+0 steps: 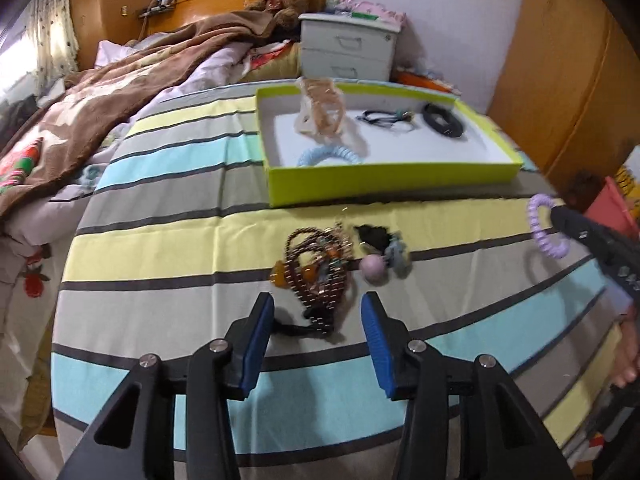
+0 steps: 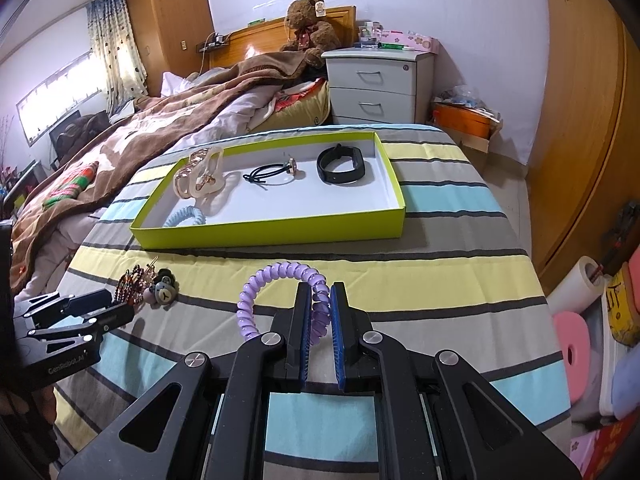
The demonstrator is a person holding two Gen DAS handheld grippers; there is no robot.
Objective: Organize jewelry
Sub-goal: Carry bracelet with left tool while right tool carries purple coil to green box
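A lime-green tray [image 1: 384, 184] [image 2: 276, 232] lies on the striped cloth and holds a clear hair claw [image 1: 320, 112] [image 2: 200, 176], a light blue coil tie [image 1: 332, 154] [image 2: 186, 216], a black hair elastic [image 2: 268, 174] and a black band [image 1: 442, 120] [image 2: 340, 166]. In front of the tray lie a tangle of brown beaded bracelets [image 1: 316, 268] [image 2: 130, 284] and a bear-charm hair tie [image 1: 380, 256] [image 2: 162, 290]. My left gripper [image 1: 318, 314] stands open just short of the bracelets, nothing between its pads. My right gripper [image 2: 320, 312] is shut on a purple coil hair tie [image 2: 276, 280] [image 1: 546, 228].
The cloth covers a table beside a bed with a brown blanket [image 2: 132, 136]. A white nightstand [image 2: 376, 84] stands behind the tray and wooden wardrobes [image 2: 580, 140] line the right. Boxes and a paper roll [image 2: 580, 284] crowd the floor at right.
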